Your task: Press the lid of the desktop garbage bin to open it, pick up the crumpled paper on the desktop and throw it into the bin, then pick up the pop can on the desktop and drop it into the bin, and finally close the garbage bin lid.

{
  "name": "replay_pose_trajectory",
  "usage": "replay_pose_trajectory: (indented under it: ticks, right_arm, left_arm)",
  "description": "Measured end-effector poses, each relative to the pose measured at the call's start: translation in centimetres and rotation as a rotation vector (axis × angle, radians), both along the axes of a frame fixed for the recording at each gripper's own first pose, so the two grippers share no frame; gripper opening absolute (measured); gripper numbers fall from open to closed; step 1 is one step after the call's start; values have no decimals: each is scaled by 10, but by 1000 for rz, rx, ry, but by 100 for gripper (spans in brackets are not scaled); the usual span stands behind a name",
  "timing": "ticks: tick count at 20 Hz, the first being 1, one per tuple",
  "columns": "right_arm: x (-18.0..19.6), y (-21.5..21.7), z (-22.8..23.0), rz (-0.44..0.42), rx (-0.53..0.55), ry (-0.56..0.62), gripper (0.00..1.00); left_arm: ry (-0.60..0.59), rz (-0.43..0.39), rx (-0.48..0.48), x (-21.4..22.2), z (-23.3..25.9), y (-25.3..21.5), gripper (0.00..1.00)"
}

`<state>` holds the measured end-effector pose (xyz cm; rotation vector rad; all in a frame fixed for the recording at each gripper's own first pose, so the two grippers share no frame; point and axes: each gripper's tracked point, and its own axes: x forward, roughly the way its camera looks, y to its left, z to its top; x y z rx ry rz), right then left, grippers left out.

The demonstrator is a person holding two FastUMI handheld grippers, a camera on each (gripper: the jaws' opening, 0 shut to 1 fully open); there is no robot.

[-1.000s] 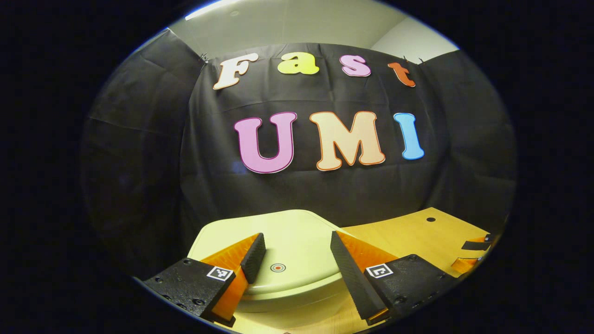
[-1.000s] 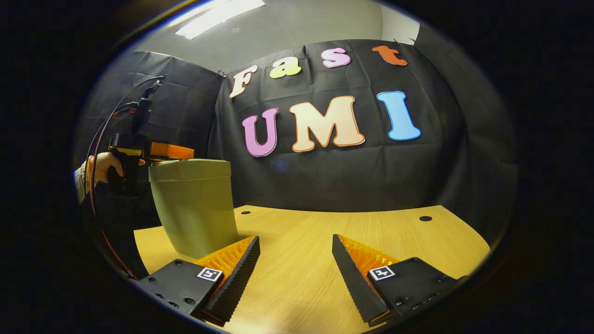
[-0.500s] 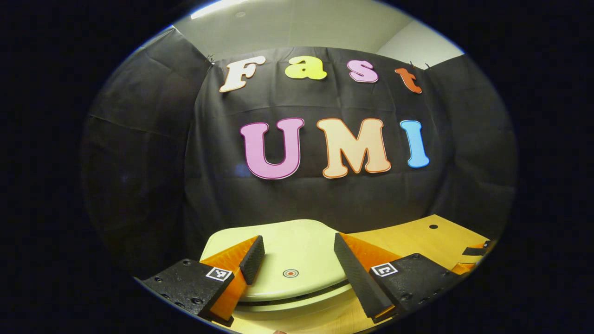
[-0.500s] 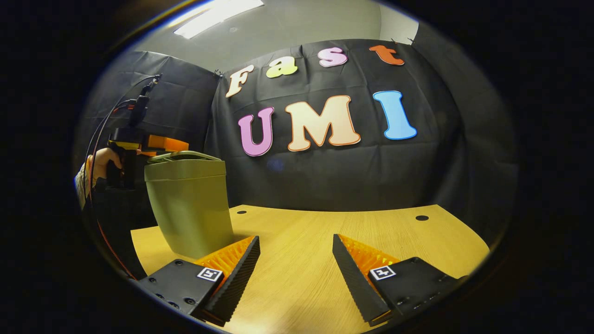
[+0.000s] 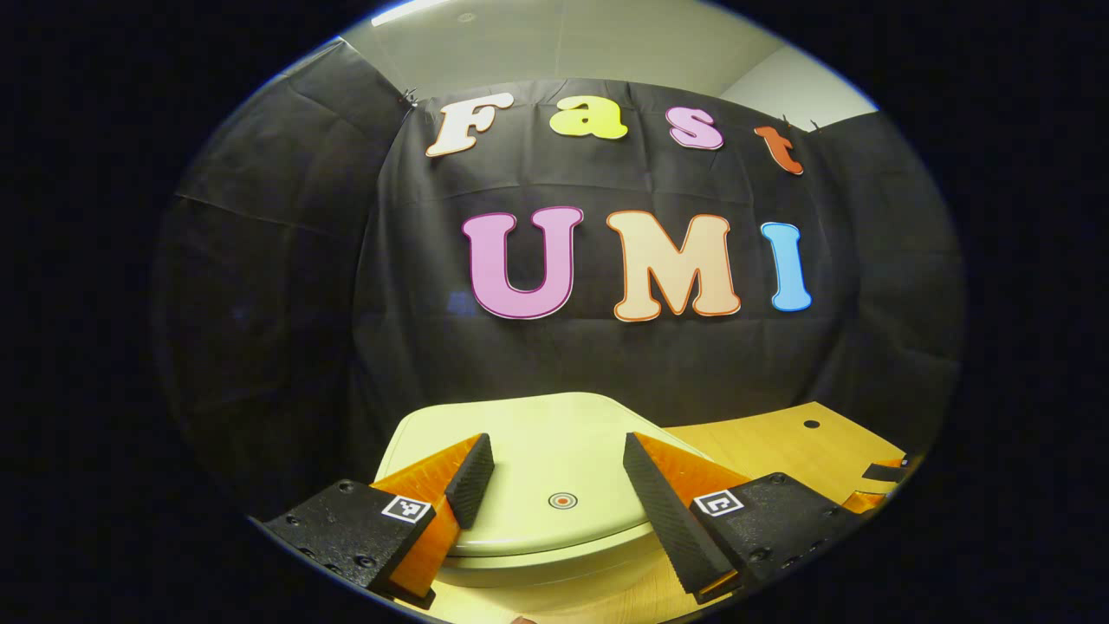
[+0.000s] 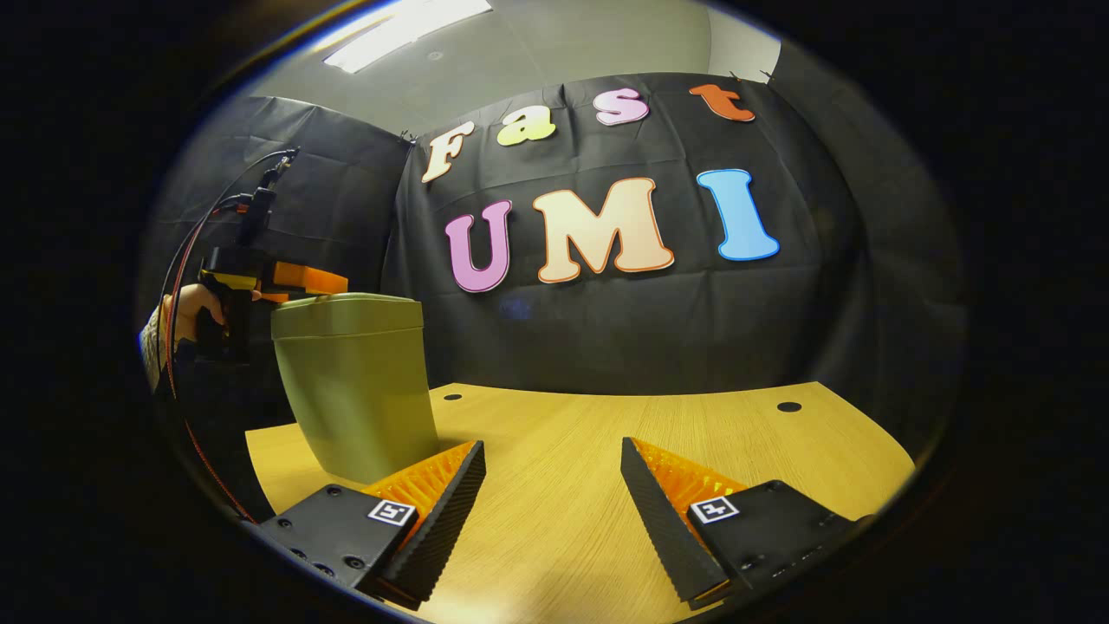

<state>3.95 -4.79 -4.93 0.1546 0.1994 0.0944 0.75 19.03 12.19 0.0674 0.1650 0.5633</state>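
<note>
Half a second ago the lid (image 5: 537, 459) stood slightly ajar on the garbage bin (image 6: 355, 390); now it sits flat and shut.

The left gripper (image 5: 550, 464) hovers just above the lid, fingers spread wide and empty, either side of a small round mark (image 5: 562, 500). From the right gripper view, the right gripper (image 6: 552, 481) is low over the wooden table (image 6: 676, 425), fingers wide, holding nothing, the bin standing at its left with a hand (image 6: 186, 308) behind.
</note>
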Motion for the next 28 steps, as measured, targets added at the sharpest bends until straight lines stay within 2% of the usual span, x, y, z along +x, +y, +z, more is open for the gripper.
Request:
replay_pose_trajectory:
  ticks: [5,7,17,20,24,28]
  right_arm:
    - [0,3,-2,10,2,6,99]
    - [1,4,-1,13,2,5,99]
    - [1,5,0,10,4,1,99]
    - [0,1,4,-8,-10,-5,99]
    - [-2,-1,9,-24,-15,-14,99]
    - [-6,3,22,-34,-31,-42,99]
  left_arm:
    - [-23,20,57,0,-2,1,95]
    - [-32,24,31,-1,-5,1,95]
    - [-69,-15,80,0,8,-4,94]
    - [-137,-86,102,8,37,-28,94]
    - [-209,-269,137,30,60,-93,94]
    - [-250,-483,54,45,33,-171,93]
